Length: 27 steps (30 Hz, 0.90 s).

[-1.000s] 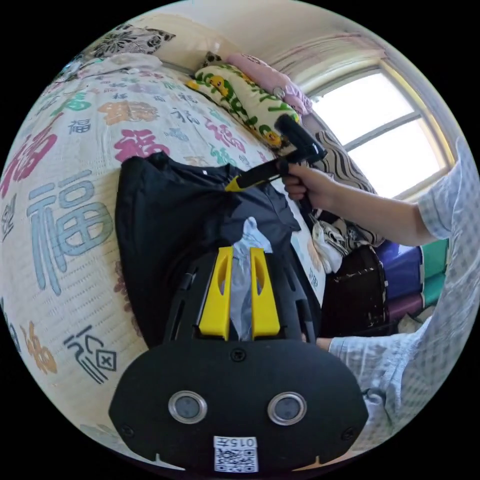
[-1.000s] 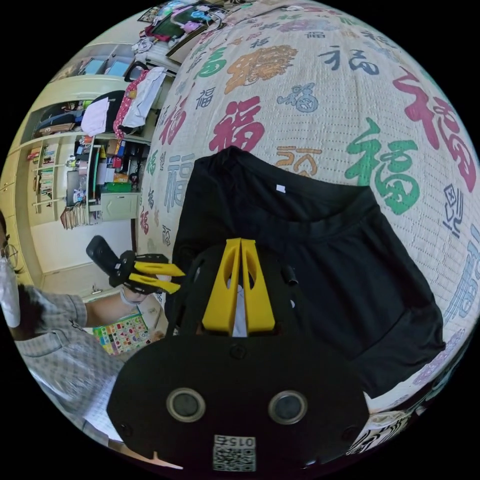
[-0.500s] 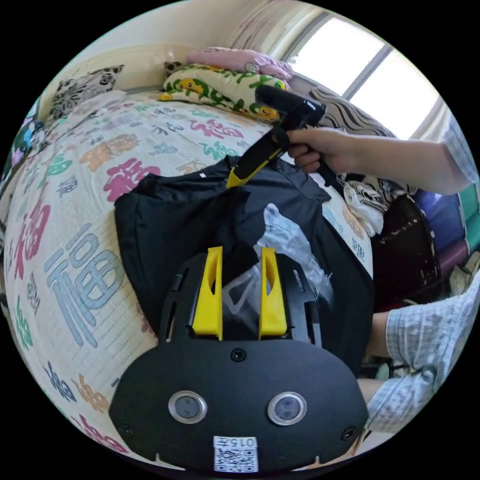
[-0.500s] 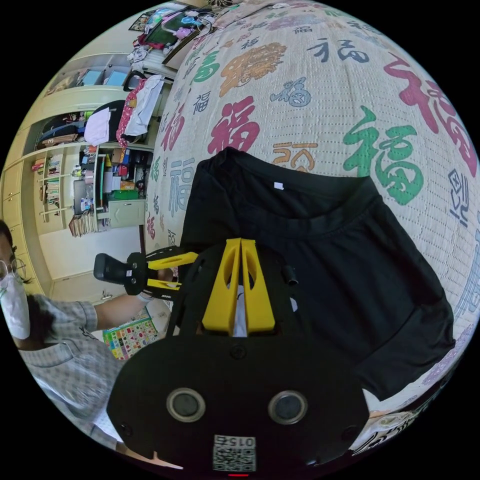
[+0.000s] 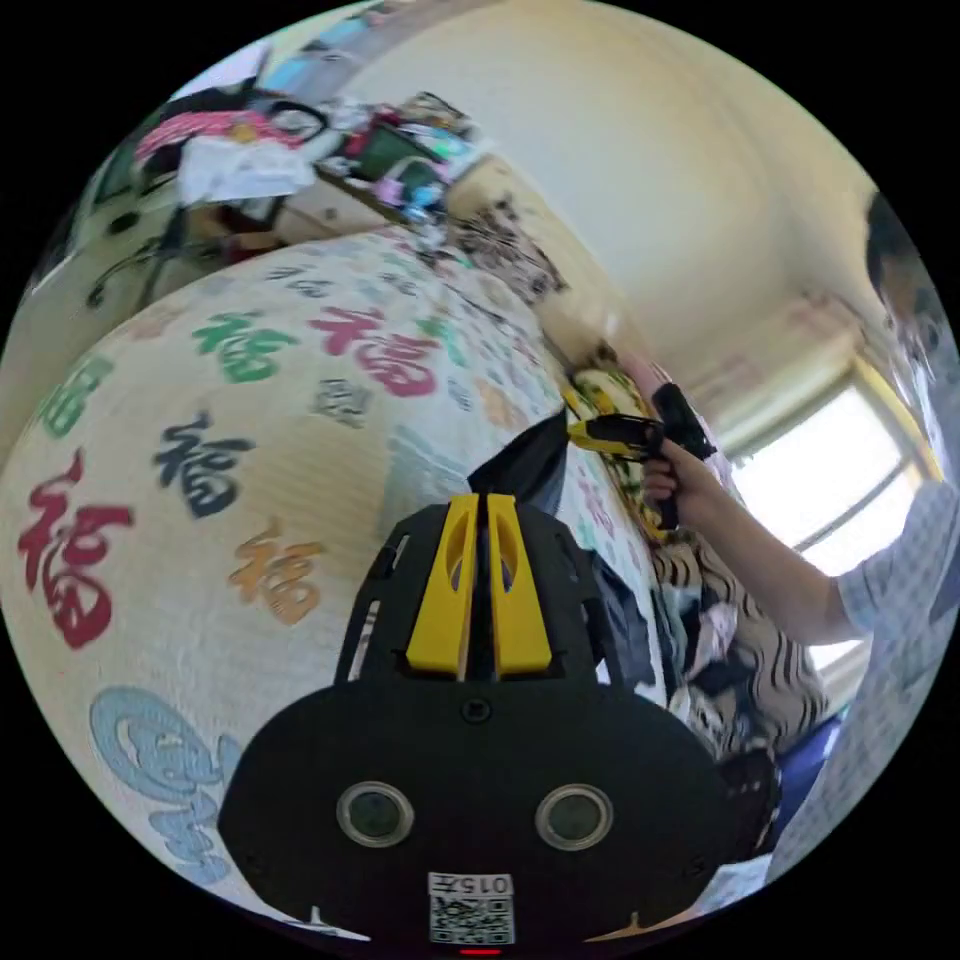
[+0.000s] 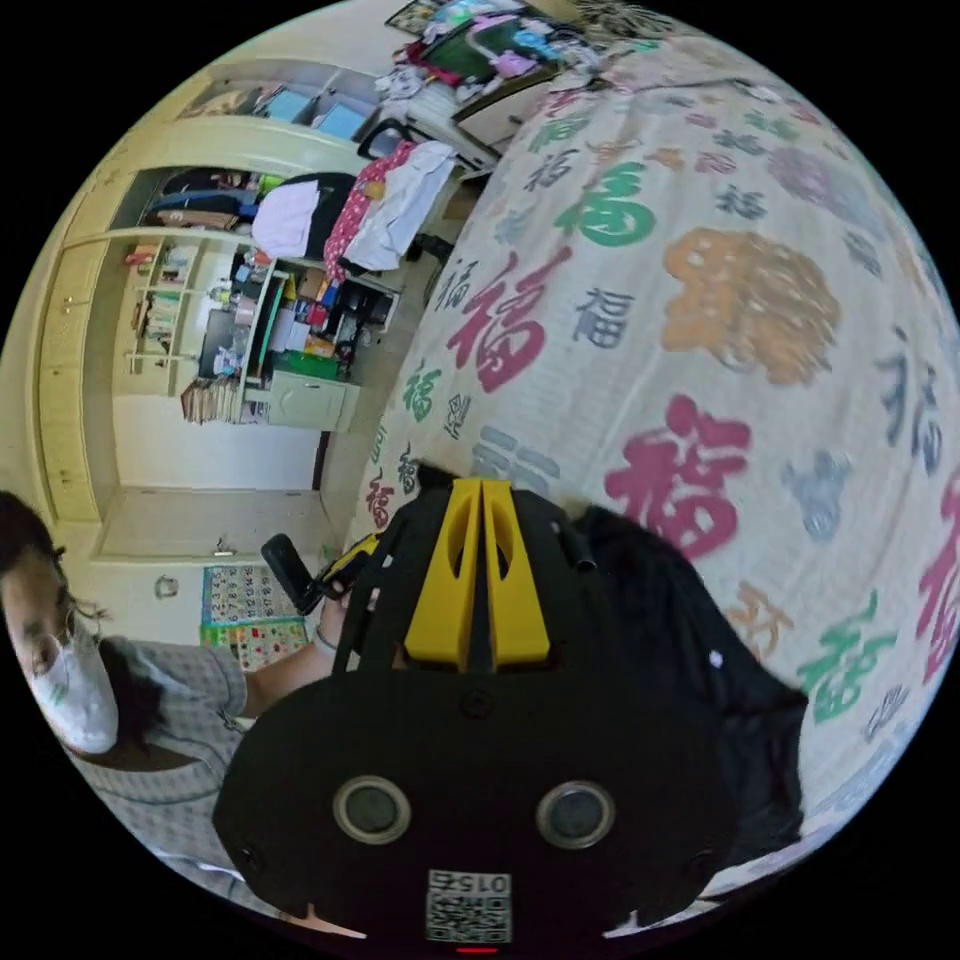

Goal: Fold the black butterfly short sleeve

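The black butterfly short sleeve (image 6: 690, 640) lies at the near edge of the bed (image 6: 700, 300), part of it lifted between the two tools. The left gripper (image 5: 478, 505) has its jaws drawn narrow on a black fold. The right gripper (image 6: 480, 490) also shows narrow jaws, but what they pinch is hidden. The cloth looks light and limp (it sags readily), so hems and seams likely give the surest hold.

Black short sleeve shirt (image 6: 690, 640), bunched and creased, lying on the patterned bedspread (image 6: 720, 290), white neck tag showing
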### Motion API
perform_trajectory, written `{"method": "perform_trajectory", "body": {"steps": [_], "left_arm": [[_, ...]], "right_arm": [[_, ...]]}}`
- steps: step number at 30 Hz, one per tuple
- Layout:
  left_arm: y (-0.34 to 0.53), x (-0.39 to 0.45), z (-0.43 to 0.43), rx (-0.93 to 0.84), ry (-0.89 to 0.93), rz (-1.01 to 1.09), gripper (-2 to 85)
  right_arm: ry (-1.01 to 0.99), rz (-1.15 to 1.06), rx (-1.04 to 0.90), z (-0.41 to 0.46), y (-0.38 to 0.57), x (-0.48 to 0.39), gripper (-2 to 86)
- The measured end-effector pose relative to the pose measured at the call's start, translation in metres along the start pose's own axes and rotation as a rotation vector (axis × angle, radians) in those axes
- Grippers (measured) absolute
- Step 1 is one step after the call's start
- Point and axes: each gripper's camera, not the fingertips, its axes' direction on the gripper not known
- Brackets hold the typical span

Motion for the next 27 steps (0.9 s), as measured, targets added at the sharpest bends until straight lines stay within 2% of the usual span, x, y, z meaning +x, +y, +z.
{"method": "perform_trajectory", "body": {"steps": [4,8,13,16,19,22,25,27], "left_arm": [[0.017,-0.055,-0.016,0.108,-0.176,-0.257,-0.3],[0.038,-0.085,-0.018,0.138,-0.247,-0.436,0.0],[0.039,-0.097,-0.018,0.112,-0.26,-0.428,2.3],[0.042,-0.102,-0.017,0.074,-0.202,-0.449,5.6],[0.053,-0.093,-0.018,-0.026,-0.163,-0.403,6.3],[0.075,-0.075,-0.013,-0.237,-0.17,-0.299,6.6],[0.109,-0.056,-0.005,-0.478,-0.193,-0.195,7.2],[0.131,-0.047,-0.001,-0.606,-0.231,-0.159,7.6]], "right_arm": [[0.034,-0.104,-0.16,0.08,-0.061,-0.035,-0.7],[0.128,-0.19,-0.318,0.155,-0.083,-0.08,-0.6],[0.237,-0.268,-0.217,0.143,-0.074,-0.113,-0.4],[0.155,-0.25,-0.154,0.105,-0.061,-0.114,-0.3],[-0.028,-0.312,-0.081,0.055,-0.004,-0.11,-0.3],[0.005,-0.315,-0.035,0.013,0.095,-0.097,0.1],[0.164,-0.081,-0.046,-0.013,0.217,-0.064,1.3],[0.215,0.199,-0.076,-0.028,0.324,-0.033,4.1]]}}
